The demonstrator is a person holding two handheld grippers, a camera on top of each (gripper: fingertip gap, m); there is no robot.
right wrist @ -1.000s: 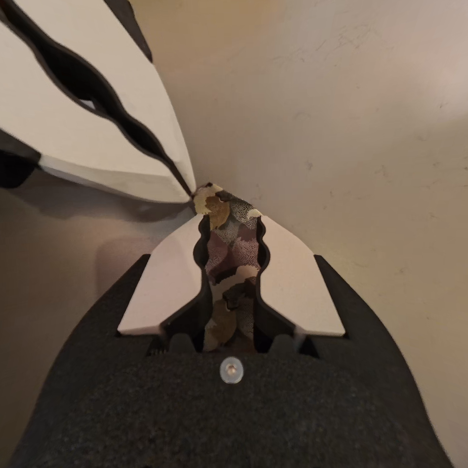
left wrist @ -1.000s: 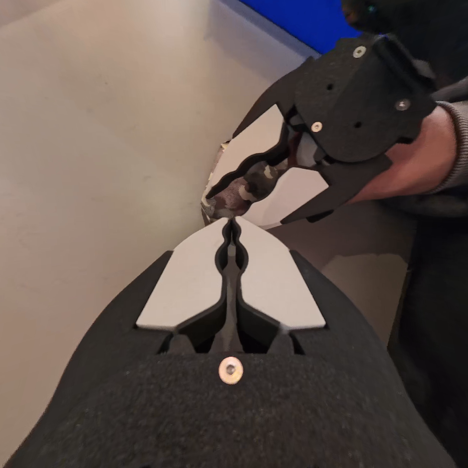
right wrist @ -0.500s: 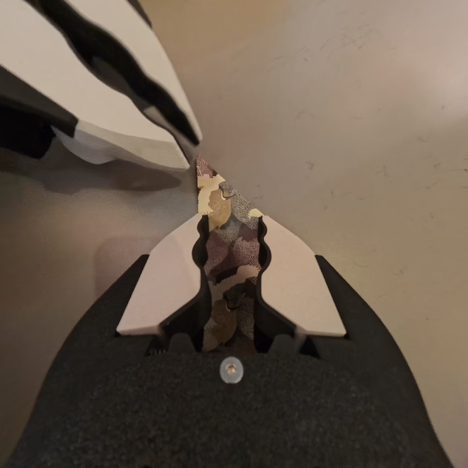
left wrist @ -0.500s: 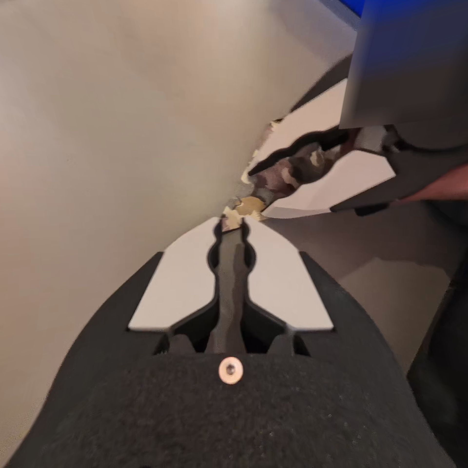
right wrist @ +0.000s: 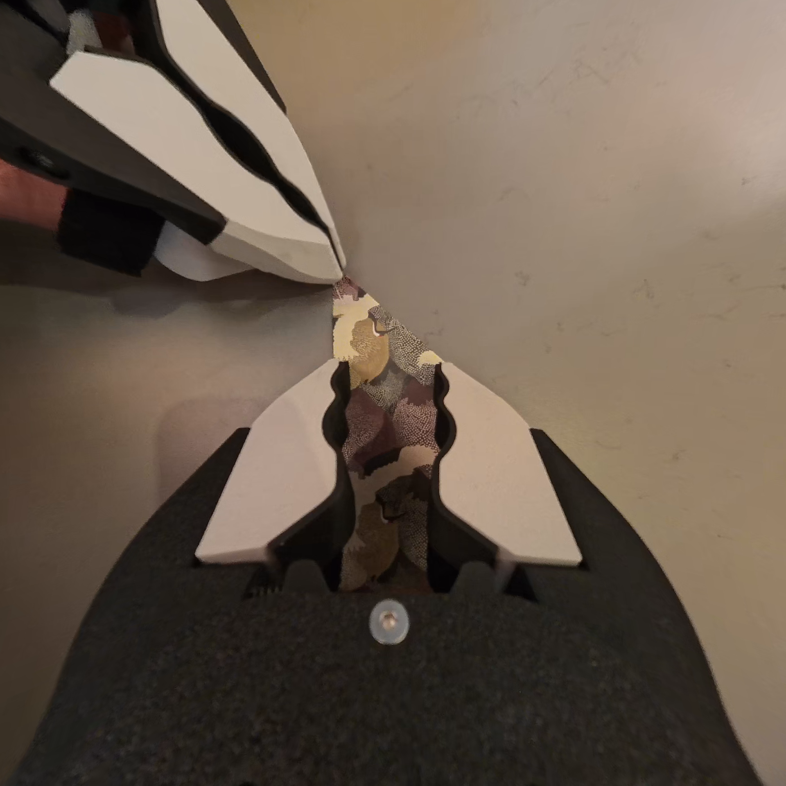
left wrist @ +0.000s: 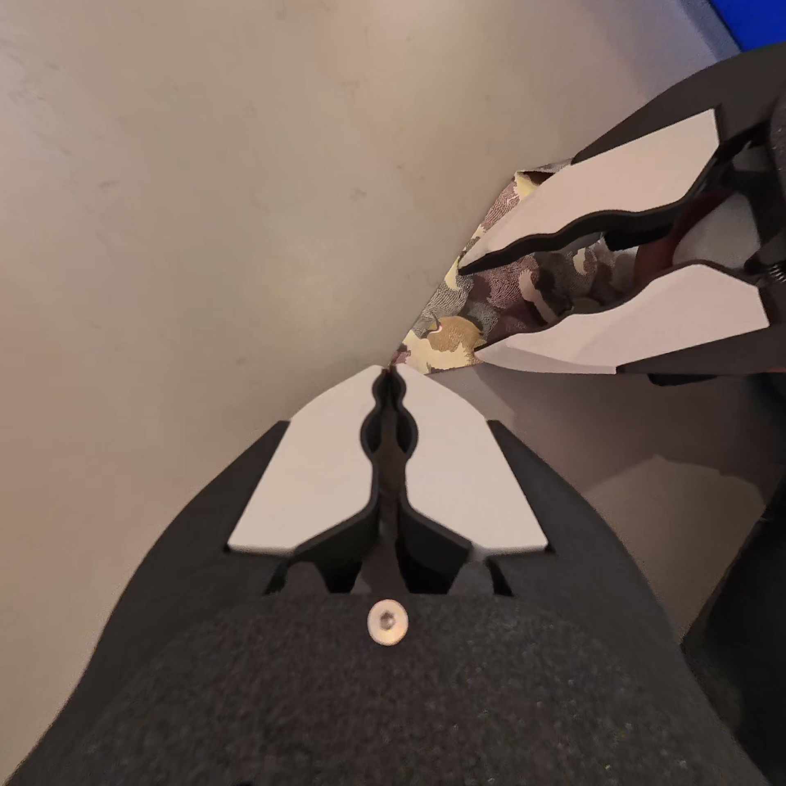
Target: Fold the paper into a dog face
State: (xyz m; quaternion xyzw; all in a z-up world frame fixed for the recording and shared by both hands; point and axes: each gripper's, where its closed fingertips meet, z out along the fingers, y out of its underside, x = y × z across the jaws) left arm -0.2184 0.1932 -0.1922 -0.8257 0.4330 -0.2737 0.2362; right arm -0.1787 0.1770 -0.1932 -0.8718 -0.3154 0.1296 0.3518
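Paper (right wrist: 374,353) already folded narrow, lying on table (right wrist: 595,212) under our parted R gripper (right wrist: 388,365); L gripper (left wrist: 389,374), tips pinched on its 12 o'clock corner. Dog face unfinished, we reckon.

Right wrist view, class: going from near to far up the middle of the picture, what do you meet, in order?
Right gripper, open around the paper → patterned paper tapering to a tip → shut left gripper at that tip → bare beige table.

We see thin patterned paper (right wrist: 385,429), matt; each claw's grainy black plastic body with smooth white fingers (right wrist: 280,468); a smooth, scuffed beige desk (right wrist: 595,212).
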